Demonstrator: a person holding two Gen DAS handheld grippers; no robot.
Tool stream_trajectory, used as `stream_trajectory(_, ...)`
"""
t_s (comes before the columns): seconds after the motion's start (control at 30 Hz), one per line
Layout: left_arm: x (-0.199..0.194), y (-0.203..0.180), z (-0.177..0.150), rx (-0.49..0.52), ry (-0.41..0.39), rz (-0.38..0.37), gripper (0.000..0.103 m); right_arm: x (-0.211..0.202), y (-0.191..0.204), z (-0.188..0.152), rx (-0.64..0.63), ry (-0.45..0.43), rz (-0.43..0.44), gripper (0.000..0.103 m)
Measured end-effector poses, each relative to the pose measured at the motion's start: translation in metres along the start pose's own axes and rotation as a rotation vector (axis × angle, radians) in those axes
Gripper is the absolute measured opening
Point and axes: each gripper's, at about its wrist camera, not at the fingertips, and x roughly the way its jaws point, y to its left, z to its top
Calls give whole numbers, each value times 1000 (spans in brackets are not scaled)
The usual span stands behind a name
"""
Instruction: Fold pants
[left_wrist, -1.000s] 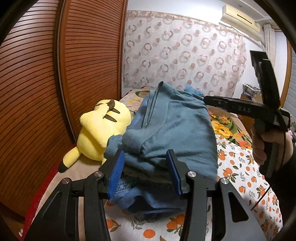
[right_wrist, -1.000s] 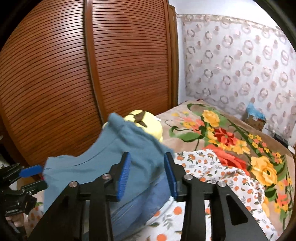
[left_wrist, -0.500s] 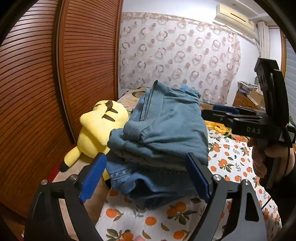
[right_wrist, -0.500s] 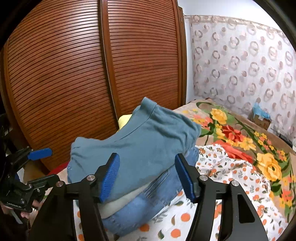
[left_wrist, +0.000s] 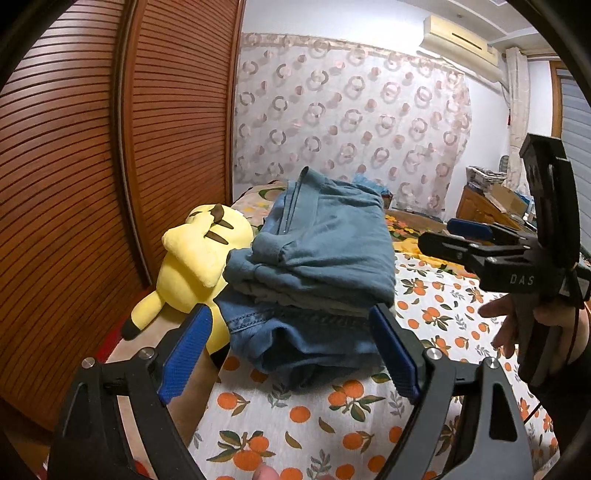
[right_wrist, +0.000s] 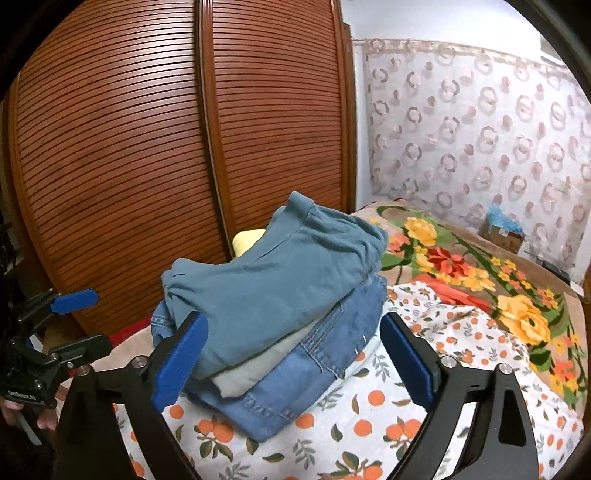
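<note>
Folded teal pants (left_wrist: 325, 243) (right_wrist: 280, 280) lie on top of a stack, over a grey garment (right_wrist: 255, 369) and folded blue jeans (left_wrist: 303, 336) (right_wrist: 306, 365). The stack rests on an orange-print sheet (left_wrist: 332, 417) (right_wrist: 369, 424). My left gripper (left_wrist: 288, 354) stands open just in front of the stack, its blue pads clear of the cloth. My right gripper (right_wrist: 295, 358) is back from the stack's other side, its jaws still opening with nothing pressed between them. Each gripper also shows at the edge of the other view: the right gripper (left_wrist: 469, 236) and the left gripper (right_wrist: 74, 317).
A yellow plush toy (left_wrist: 195, 266) lies against the stack's left side, by the slatted wooden wardrobe doors (right_wrist: 147, 147). A floral blanket (right_wrist: 461, 269) covers the bed beyond. A patterned curtain (left_wrist: 351, 129) hangs behind, with boxes (left_wrist: 495, 199) at the right.
Both grippers have let go of the teal pants, opened wide and drawn back from the stack. The pants now lie settled on top of the jeans.
</note>
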Motion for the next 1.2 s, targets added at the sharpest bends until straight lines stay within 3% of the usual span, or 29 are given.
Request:
stream_trajectory(0.1,-7,-1,-1,11,-10,-13,87,-8,8,-6,4,1,-25,102)
stream_trajectory(0.63,-23,-9,-12,26,-12,-53,87,-62,41,-42,50,-28,-105,102)
stream_trajectory(1.2,-31,-60,-27,100,-8,-130,87,-126,64,-81,117,-65,-199,102)
